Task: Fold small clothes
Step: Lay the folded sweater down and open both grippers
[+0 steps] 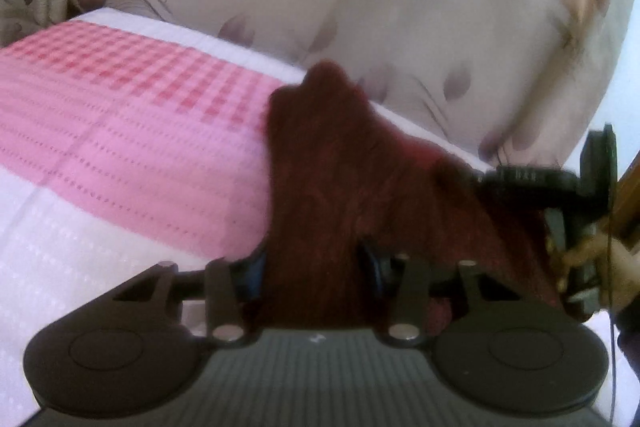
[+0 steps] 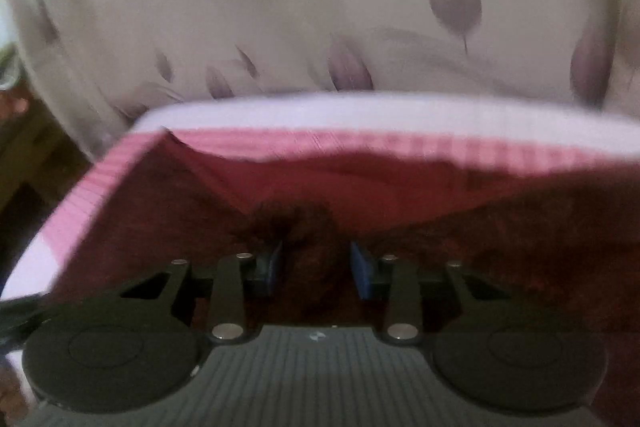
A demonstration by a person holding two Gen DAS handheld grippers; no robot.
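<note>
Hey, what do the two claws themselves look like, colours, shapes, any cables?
Both match: a grey ribbed body flanked by two black round discs, black linkage arms with silver pins, and blue pads inside the fingers. That goes for the left claw and the right claw. In the left view, a thin dark cable hangs beside the right claw.

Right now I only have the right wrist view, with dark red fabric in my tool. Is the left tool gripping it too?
Observer: Yes, the left tool has the dark red garment bunched in it.
Operator: What lies on its far side?
Observer: Bare pink checked cloth, which the garment rises above in a peak.
Operator: Can you see my tool from there?
Observer: Yes. The right tool enters from the right edge and meets the garment's right side, level with the left tool's grip or slightly higher.
</note>
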